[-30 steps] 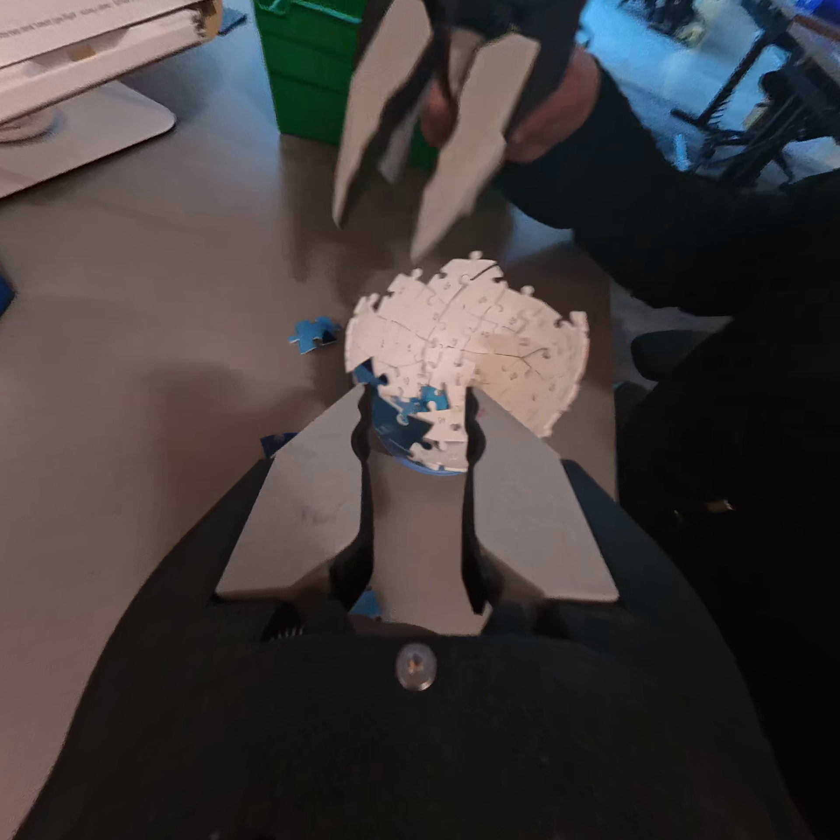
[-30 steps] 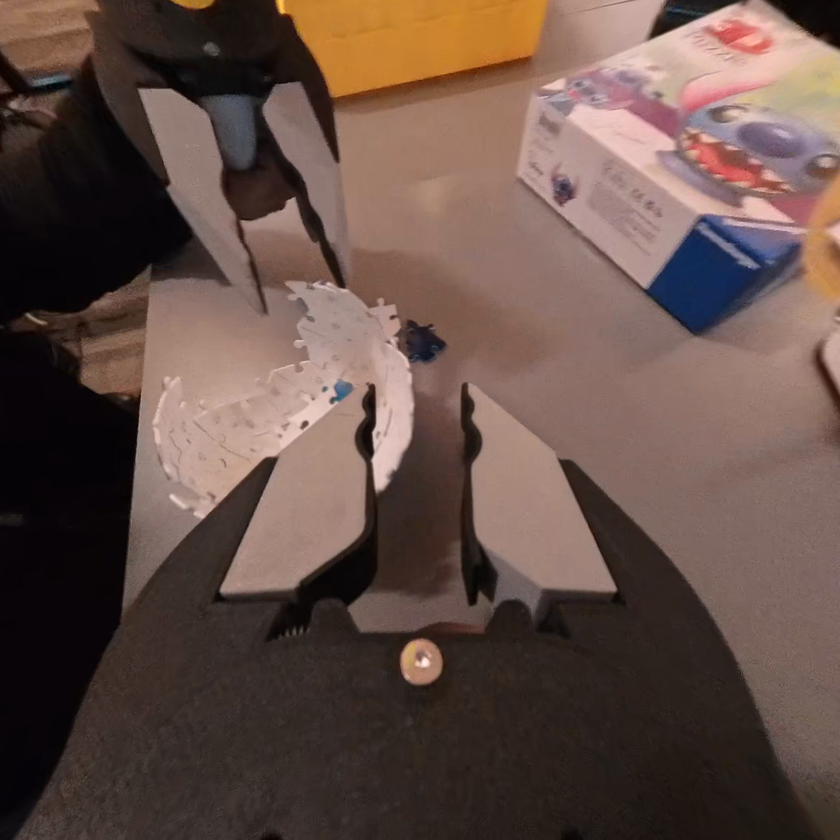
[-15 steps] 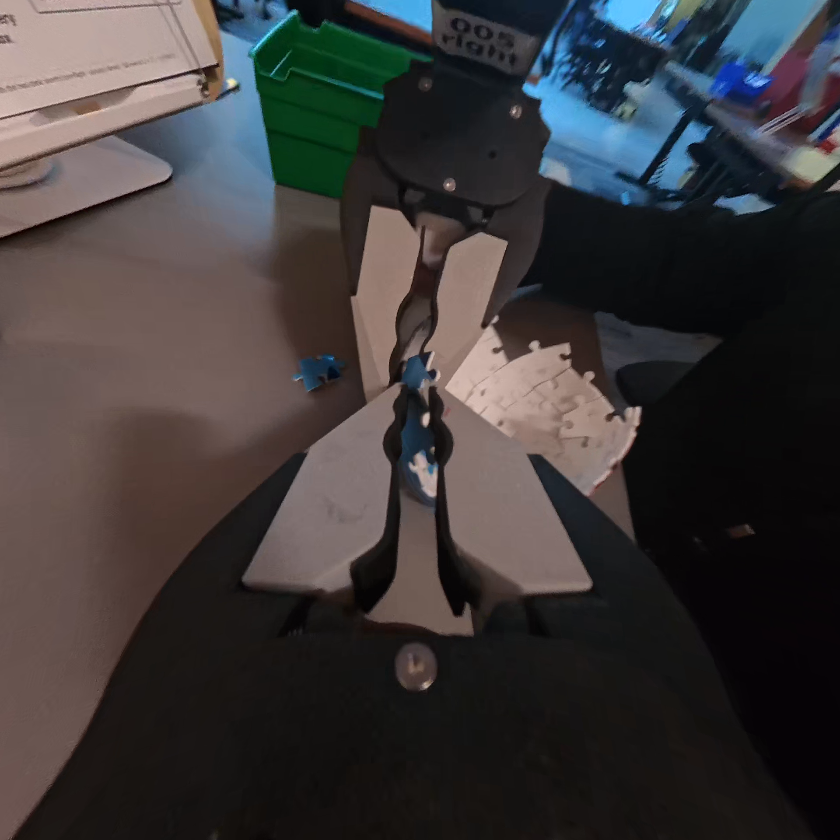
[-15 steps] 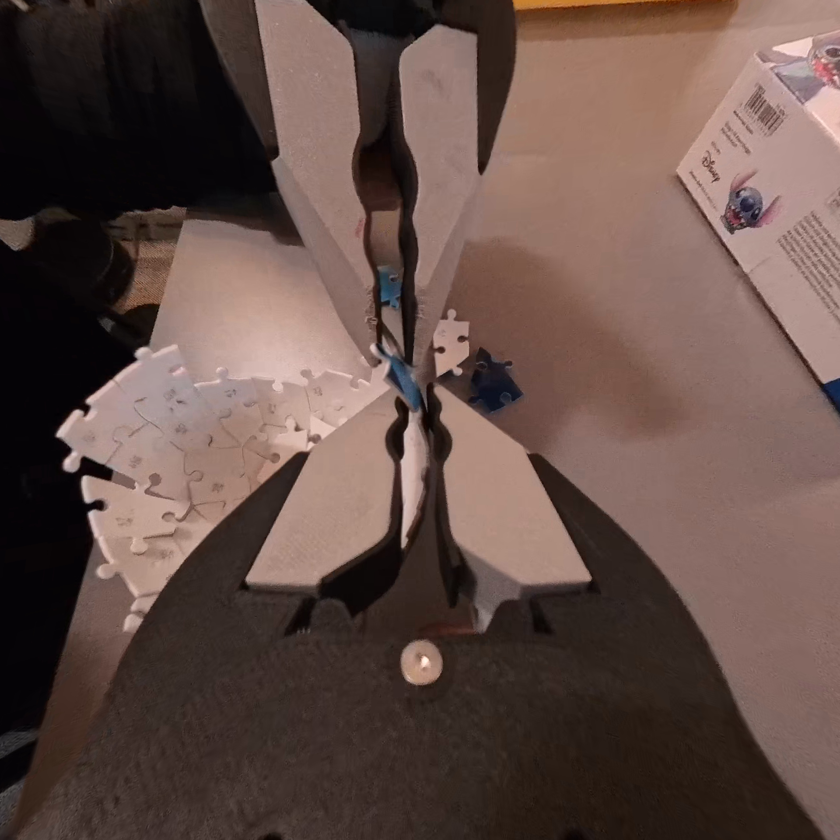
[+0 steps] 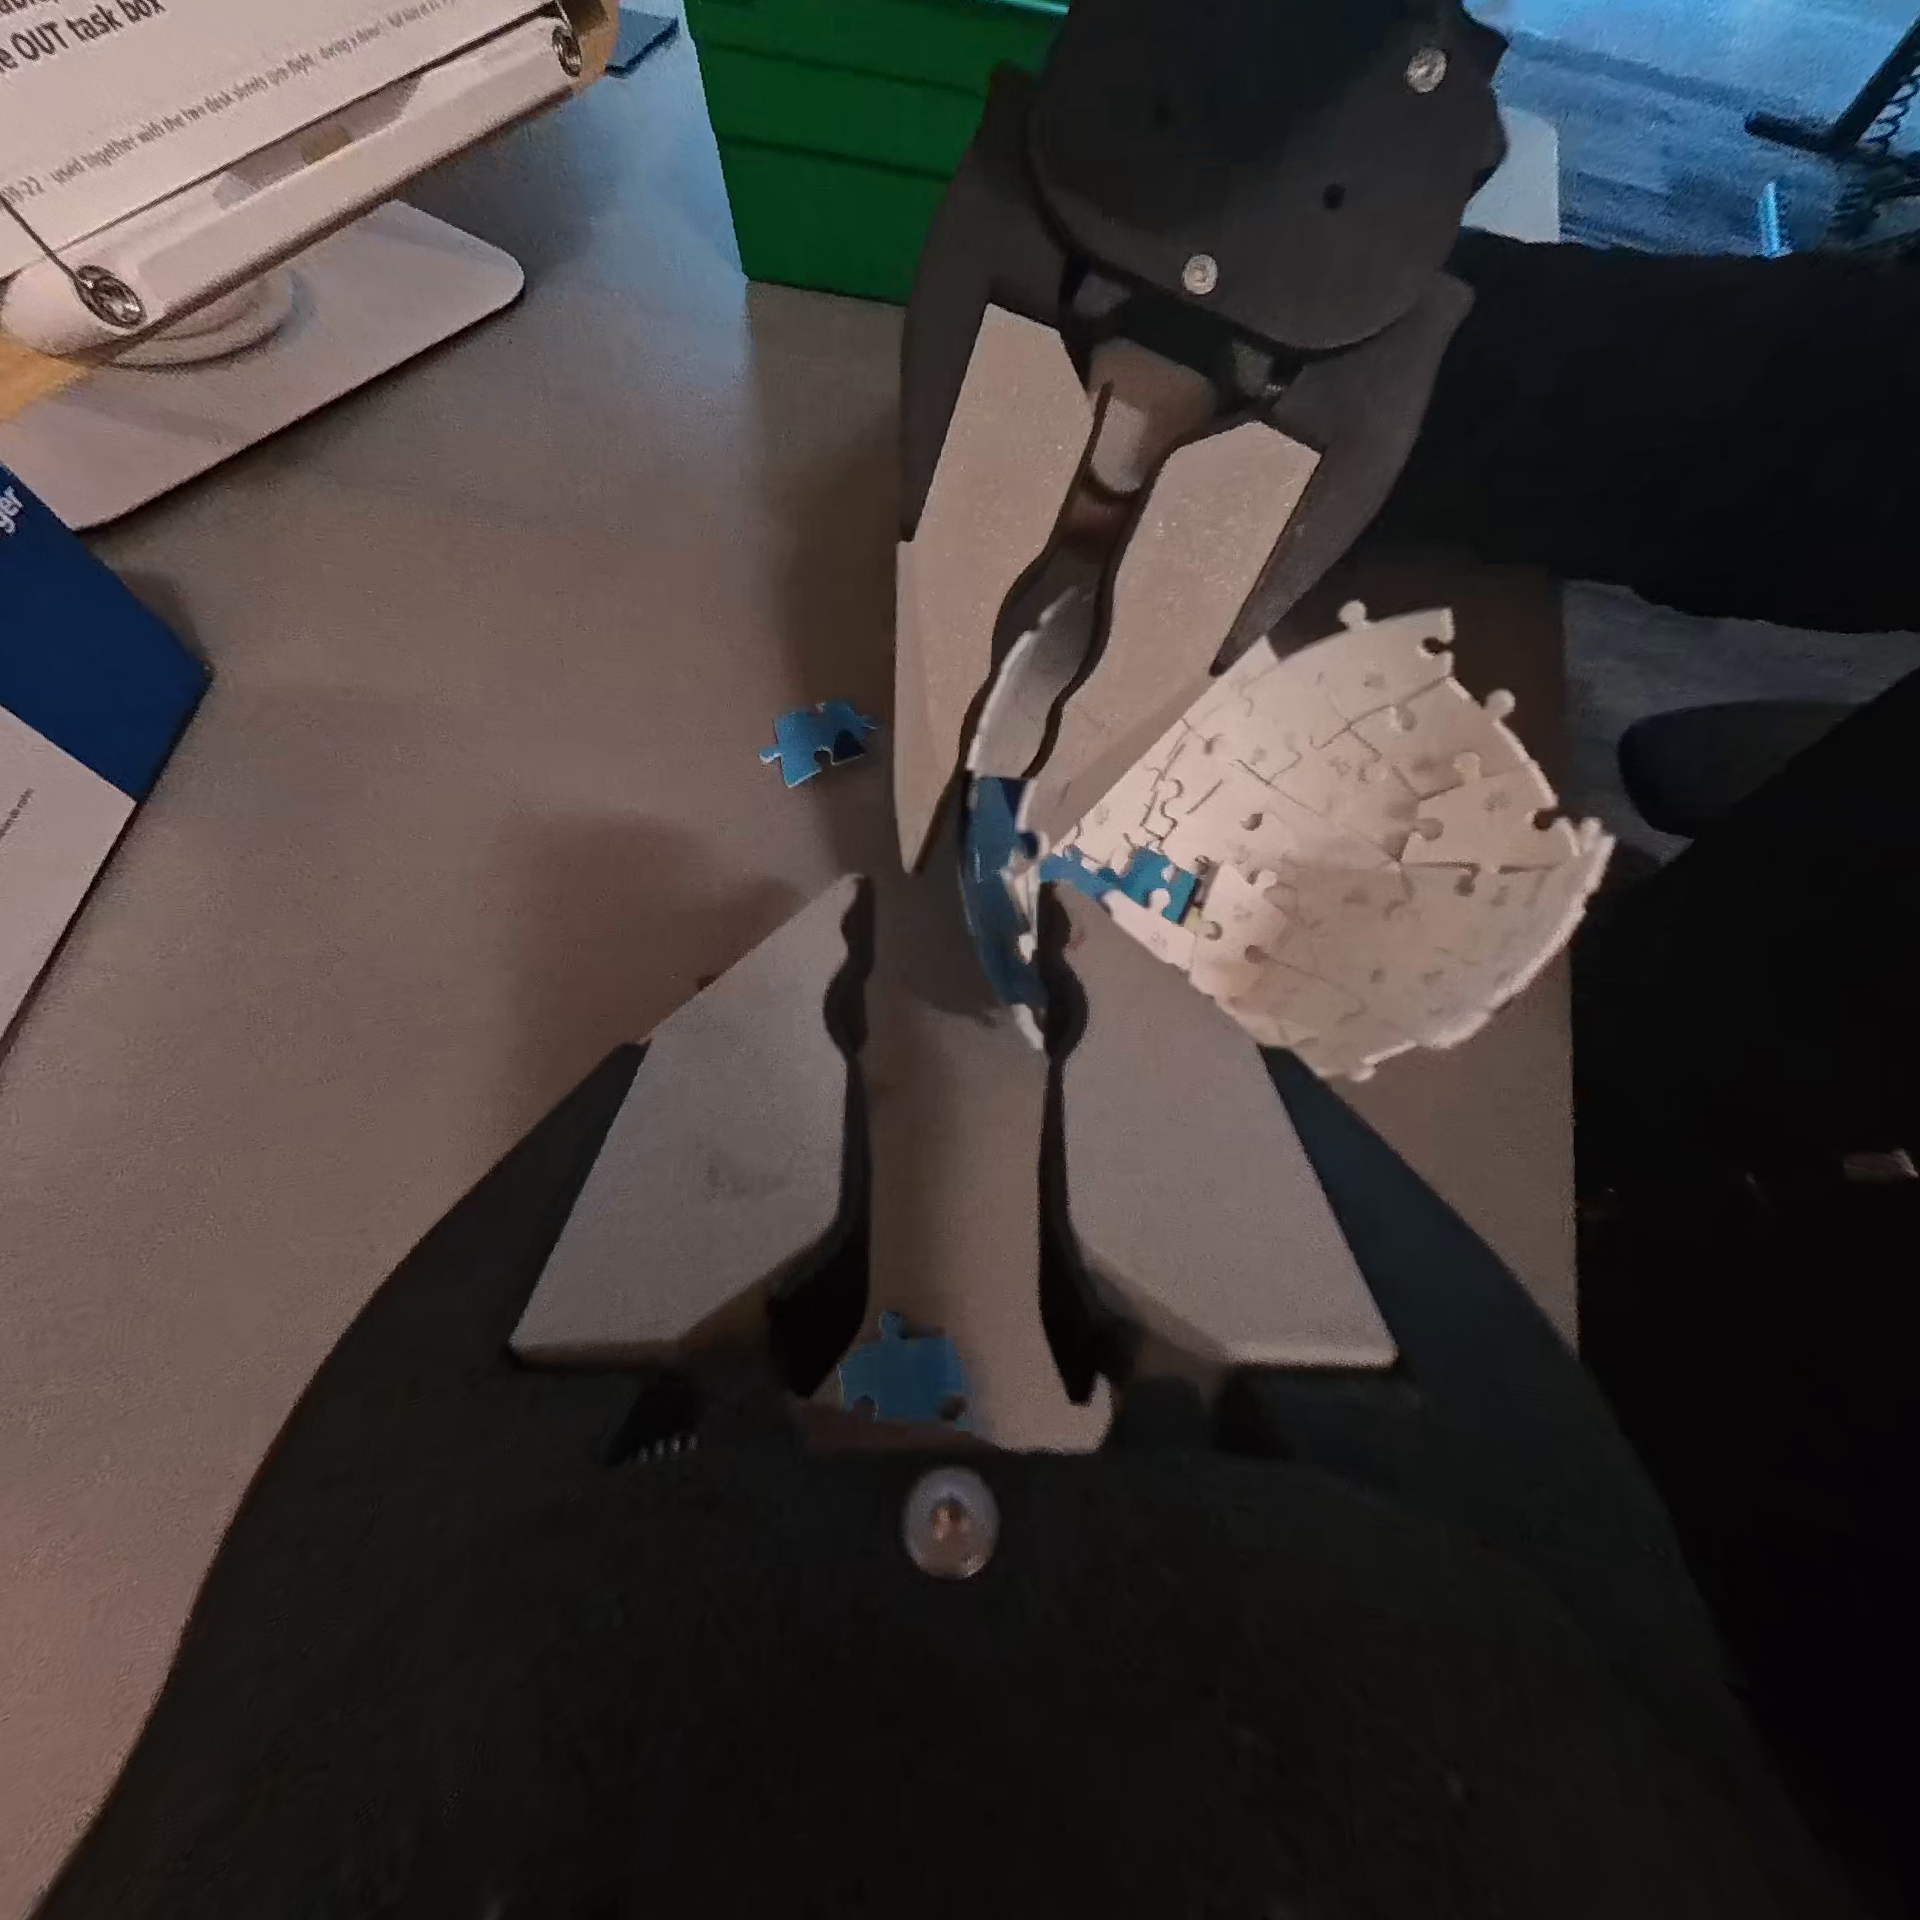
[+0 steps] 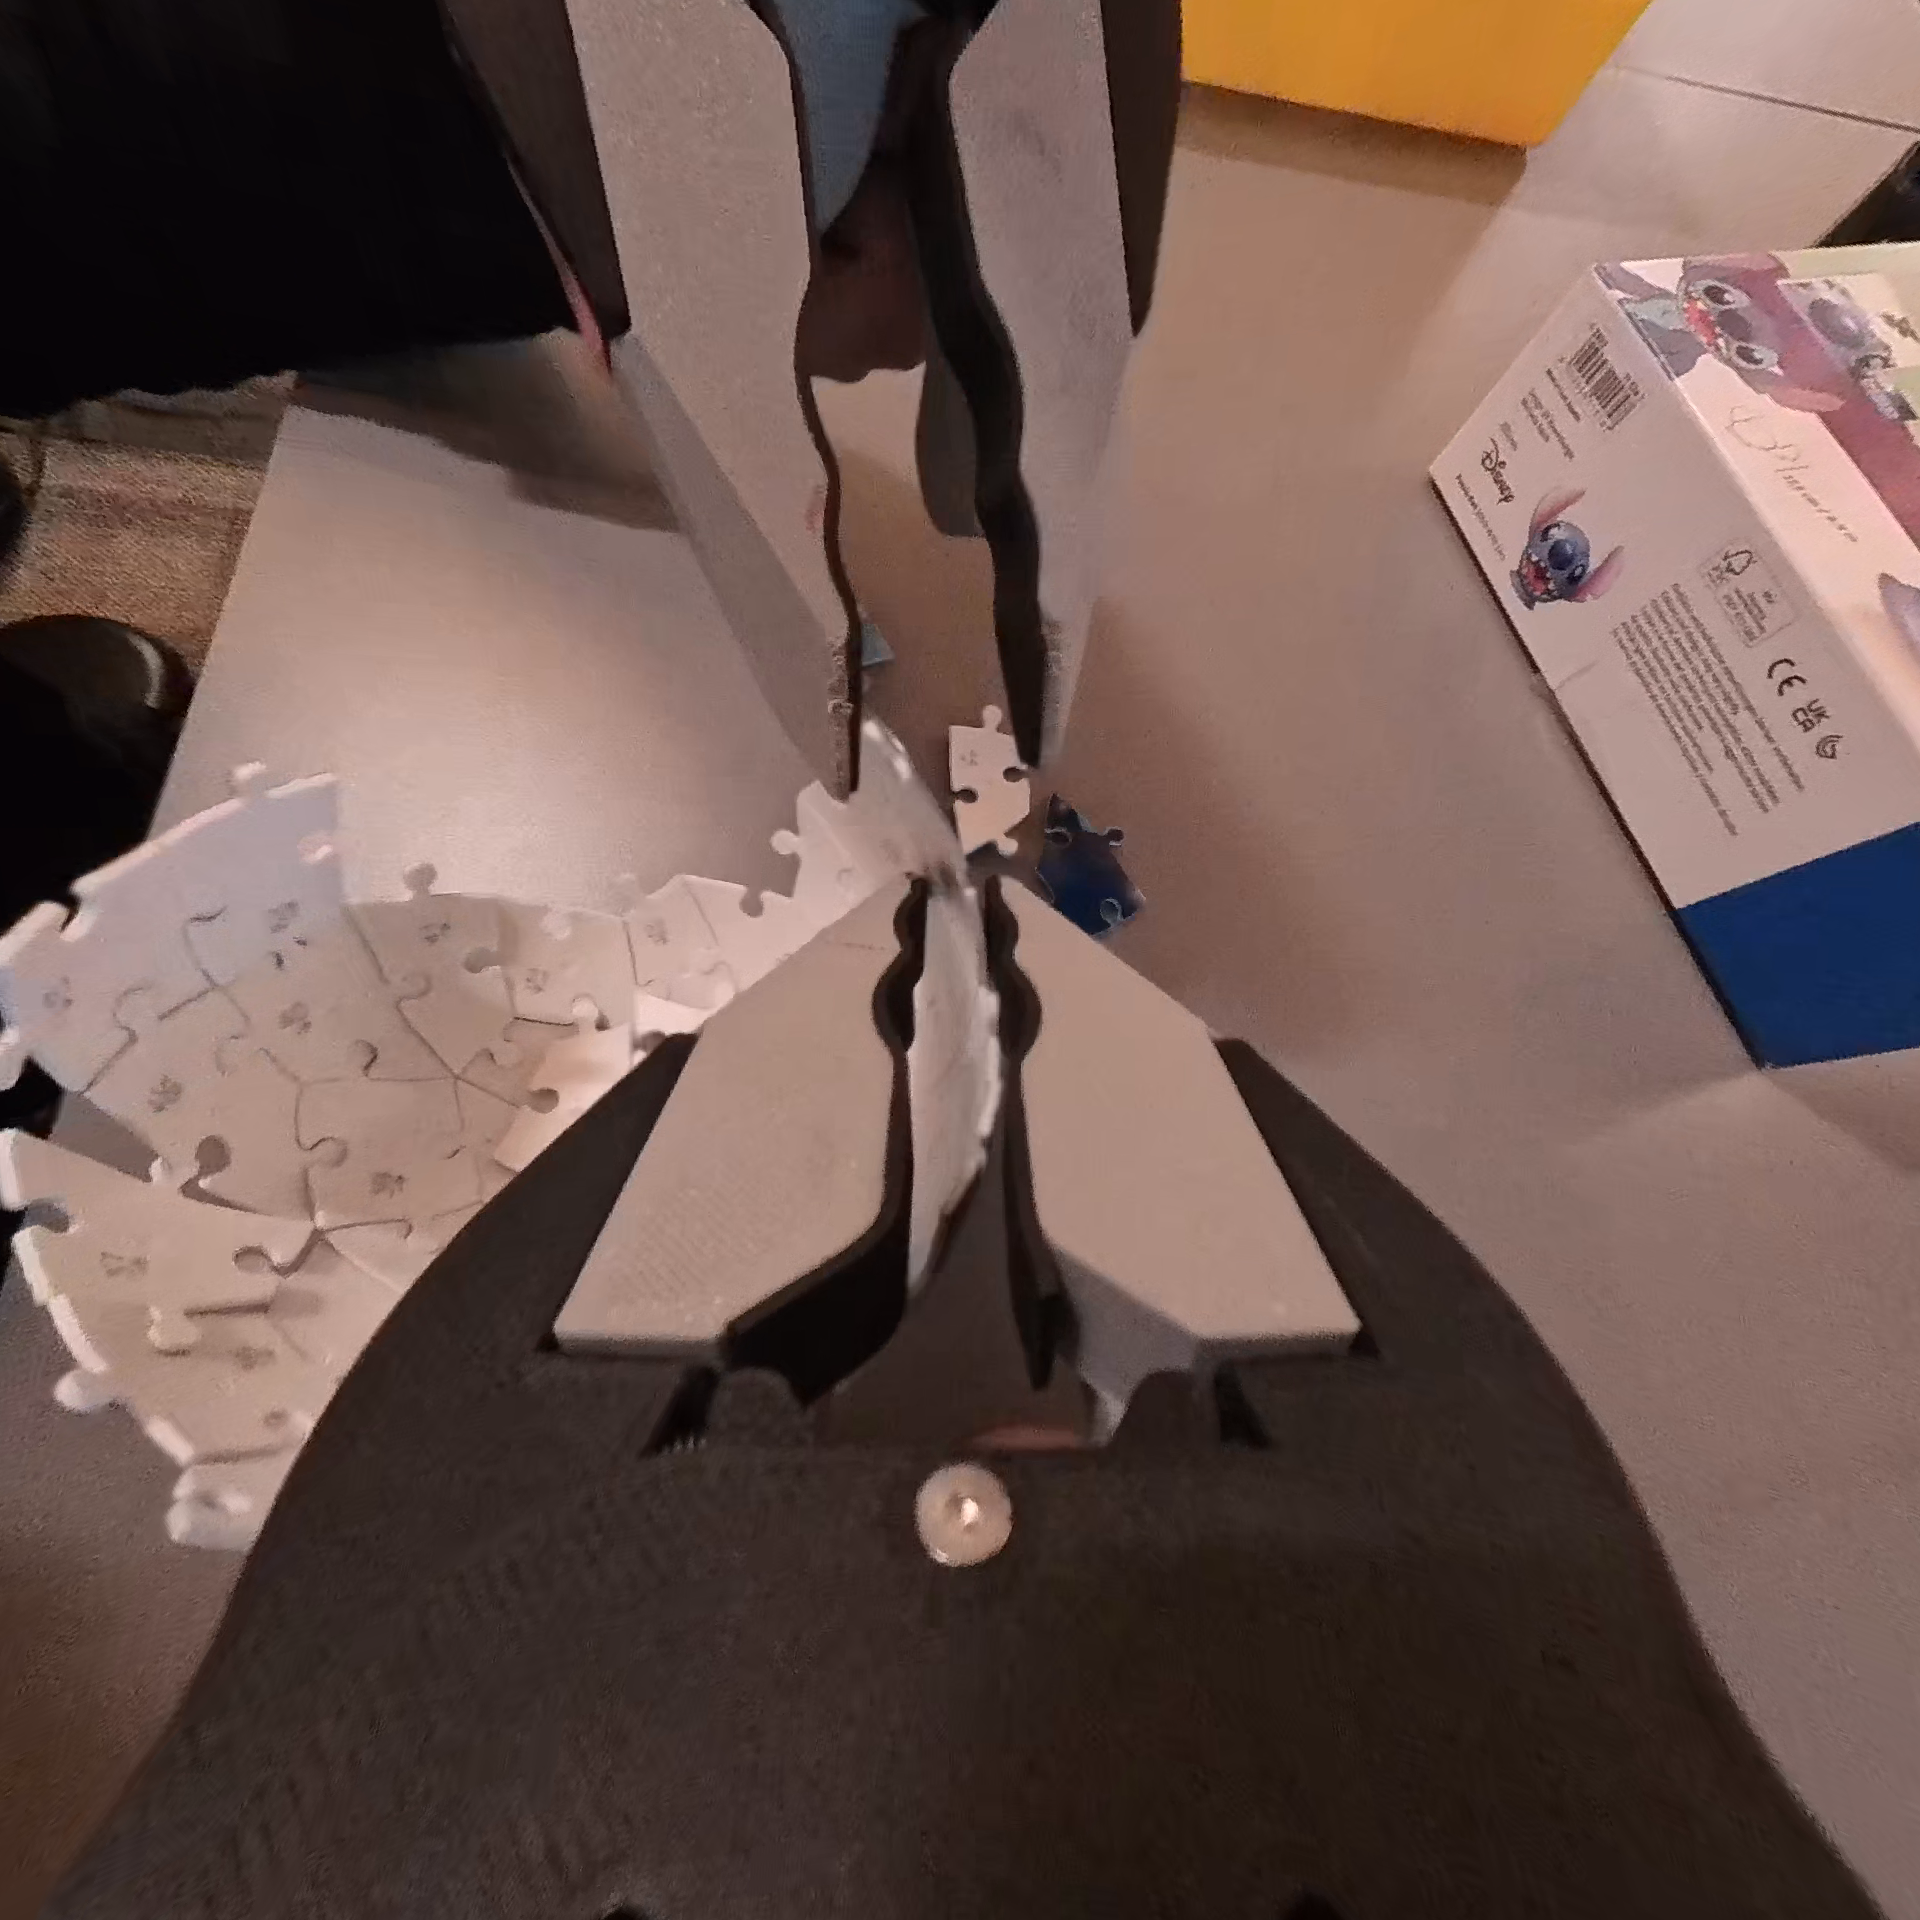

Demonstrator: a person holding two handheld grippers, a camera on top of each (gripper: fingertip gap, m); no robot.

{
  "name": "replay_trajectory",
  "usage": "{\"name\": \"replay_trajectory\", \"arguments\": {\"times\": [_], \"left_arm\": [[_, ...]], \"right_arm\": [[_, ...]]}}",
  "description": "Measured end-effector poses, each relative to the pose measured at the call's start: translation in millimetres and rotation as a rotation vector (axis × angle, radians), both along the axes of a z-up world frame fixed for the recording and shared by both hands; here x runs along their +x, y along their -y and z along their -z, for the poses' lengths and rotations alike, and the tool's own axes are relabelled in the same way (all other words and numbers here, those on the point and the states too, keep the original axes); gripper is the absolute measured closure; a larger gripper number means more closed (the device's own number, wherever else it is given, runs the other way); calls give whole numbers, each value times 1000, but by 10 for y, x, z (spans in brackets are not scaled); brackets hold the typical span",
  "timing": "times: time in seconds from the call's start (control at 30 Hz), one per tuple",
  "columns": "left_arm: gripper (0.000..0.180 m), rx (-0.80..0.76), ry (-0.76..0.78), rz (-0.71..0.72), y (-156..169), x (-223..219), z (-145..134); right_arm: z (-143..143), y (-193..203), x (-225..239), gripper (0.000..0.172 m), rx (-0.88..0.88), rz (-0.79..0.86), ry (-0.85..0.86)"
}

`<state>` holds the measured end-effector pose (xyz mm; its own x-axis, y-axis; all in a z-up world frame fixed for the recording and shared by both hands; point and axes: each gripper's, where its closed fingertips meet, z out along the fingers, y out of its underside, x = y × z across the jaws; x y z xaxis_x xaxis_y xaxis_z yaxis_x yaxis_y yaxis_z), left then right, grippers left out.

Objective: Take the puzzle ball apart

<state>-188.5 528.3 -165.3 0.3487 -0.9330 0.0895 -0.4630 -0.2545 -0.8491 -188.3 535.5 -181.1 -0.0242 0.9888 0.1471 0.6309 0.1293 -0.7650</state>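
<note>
Curved puzzle shell [image 6: 291,1049], white inside, blue outside, part-assembled, bowl-like, sits at the table's near edge [image 6: 416,582], apparently lifted off the surface by its rim. Right gripper [image 6: 951,904] is clamped on the shell's rim: the white wall runs up between its two fingers [image 6: 1101,1101] and the narrow slot is filled by it. In the left wrist view the same gripper comes down from the top with the shell's edge [image 5: 1003,831] caught between its tips.

Left gripper [image 5: 951,899] has fingers clearly apart, bare table showing between them. The shell's blue edge lies against its right finger [image 5: 1164,1132] only; left finger [image 5: 727,1132] stands clear, so nothing is gripped. In the right wrist view, a loose white piece [image 6: 992,784] lies at one of its fingertips.

Loose blue piece [image 5: 821,738] flat on the table just beside the right gripper's tips. Another blue piece [image 5: 899,1371] lies near the base of the left gripper's fingers. Dark blue piece [image 6: 1091,862] on the table right of the right gripper's tips.

Further out: puzzle box [image 6: 1714,644] at right, green bin [image 5: 852,135] and white monitor stand [image 5: 312,332] behind, yellow bin [image 6: 1392,62], dark sleeve [image 5: 1683,416].
</note>
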Motion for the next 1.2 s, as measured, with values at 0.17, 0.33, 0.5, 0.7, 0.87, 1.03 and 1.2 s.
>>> {"name": "replay_trajectory", "arguments": {"times": [0.17,0.33,0.5,0.7,0.87,1.03,1.2], "left_arm": [[154,-26,-12,7,41,-28,47],[139,-63,28,55,179,-43,-58],[173,-60,-36,27,93,-4,98],[180,6,-111,-62,-93,-21,206],[180,-62,28,-217,-392,-161,142],[180,8,66,-116,-236,-72,29],[180,-10,155,10,-42,48,-93]], "right_arm": [[13,2,1,164,-15,5,-2],[4,-25,6,164,-28,24,-27],[6,-8,-17,164,0,11,-37],[-17,-102,-14,167,128,61,-25],[-231,-8,-109,172,591,9,-78],[-239,-335,39,172,158,210,-138],[-242,-613,331,172,-132,346,-183]]}}
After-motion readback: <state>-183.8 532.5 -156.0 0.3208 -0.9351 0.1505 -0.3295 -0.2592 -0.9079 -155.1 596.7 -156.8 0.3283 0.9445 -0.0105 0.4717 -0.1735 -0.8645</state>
